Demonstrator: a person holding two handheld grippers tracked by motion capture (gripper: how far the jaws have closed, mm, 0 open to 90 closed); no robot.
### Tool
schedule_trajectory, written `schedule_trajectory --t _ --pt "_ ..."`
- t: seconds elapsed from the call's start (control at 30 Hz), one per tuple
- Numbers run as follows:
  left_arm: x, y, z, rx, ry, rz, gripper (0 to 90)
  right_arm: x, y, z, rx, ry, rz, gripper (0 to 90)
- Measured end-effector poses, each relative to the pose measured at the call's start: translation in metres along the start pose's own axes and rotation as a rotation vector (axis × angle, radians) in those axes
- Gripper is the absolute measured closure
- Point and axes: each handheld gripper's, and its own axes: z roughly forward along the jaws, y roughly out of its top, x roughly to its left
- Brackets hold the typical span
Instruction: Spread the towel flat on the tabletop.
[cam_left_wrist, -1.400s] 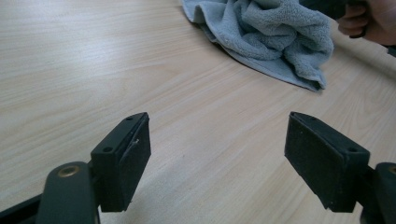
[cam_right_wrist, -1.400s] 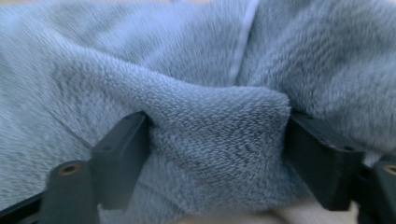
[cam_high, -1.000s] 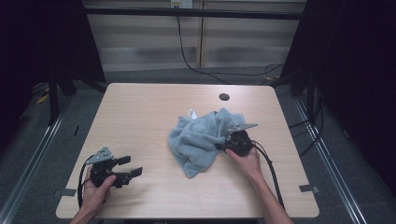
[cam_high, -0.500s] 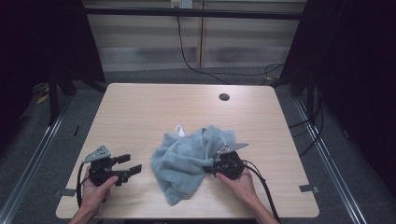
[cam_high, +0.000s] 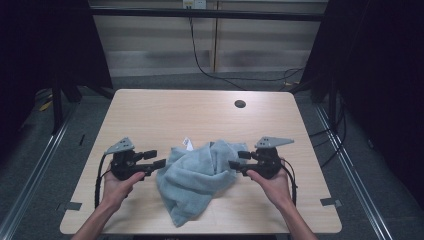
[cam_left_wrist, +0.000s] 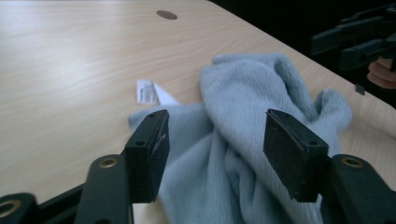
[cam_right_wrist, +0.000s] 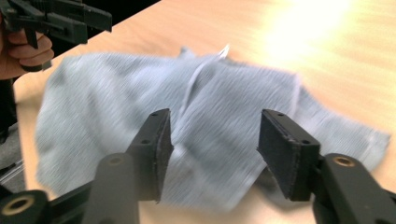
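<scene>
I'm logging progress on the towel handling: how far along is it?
Done: the crumpled light blue-grey towel lies at the near edge of the wooden table. In hand: nothing; left gripper and right gripper flank it, open. Left: gripping and spreading or folding, probably.

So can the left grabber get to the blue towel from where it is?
Probably yes. The left gripper sits open just beside the towel, pointing right at it, and in the left gripper view the cloth already lies between the jaws. Nothing stands between them on the table.
</scene>
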Motion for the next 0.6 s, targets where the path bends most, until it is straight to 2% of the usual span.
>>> schedule_trajectory --t 0.07,0.13,0.17,0.2,0.27,0.3,0.33,0.37,0.4,0.43,0.47,0.5,0.57,0.6 --pt "0.0 0.007 0.014 0.015 -0.022 0.006 42.6 -0.004 0.005 0.005 0.004 -0.006 -0.001 39.4" --pt "-0.002 0.006 0.028 0.027 -0.051 -0.003 45.9 -0.01 0.014 0.017 0.012 0.0 -0.007 37.9" --pt "-0.004 0.001 0.037 0.058 -0.066 0.0 45.4 -0.013 0.017 0.024 0.016 0.005 -0.013 35.4" --pt "-0.006 -0.003 0.043 0.09 -0.063 0.015 43.9 -0.015 0.021 0.042 0.022 0.026 -0.008 34.3" --pt "-0.009 -0.011 0.05 0.145 -0.06 0.035 42.7 -0.015 0.021 0.047 0.029 0.029 -0.009 34.5" --pt "-0.008 -0.015 0.051 0.153 -0.063 0.032 42.5 -0.013 0.021 0.056 0.053 0.01 -0.02 35.3" --pt "-0.008 -0.017 0.051 0.158 -0.065 0.03 45.6 -0.013 0.017 0.066 0.091 0.013 -0.024 42.1" --pt "-0.007 -0.019 0.05 0.159 -0.069 0.031 45.6 -0.013 0.017 0.066 0.091 0.013 -0.024 42.1" --pt "-0.007 -0.02 0.049 0.163 -0.082 0.041 50.1 -0.013 0.015 0.07 0.107 0.021 -0.024 51.1" --pt "-0.008 -0.021 0.048 0.173 -0.093 0.057 61.5 -0.011 0.008 0.072 0.097 0.022 -0.047 77.0" --pt "-0.01 -0.023 0.048 0.187 -0.095 0.067 66.1 -0.01 0.006 0.071 0.087 0.01 -0.04 81.2" --pt "-0.012 -0.024 0.048 0.201 -0.101 0.077 66.1 -0.01 0.006 0.071 0.087 0.01 -0.04 81.2" --pt "-0.015 -0.025 0.048 0.206 -0.098 0.086 72.6 -0.01 0.005 0.064 0.063 -0.004 -0.026 83.4" --pt "-0.017 -0.024 0.046 0.208 -0.105 0.09 76.4 -0.01 0.005 0.053 0.049 -0.038 -0.022 83.7"
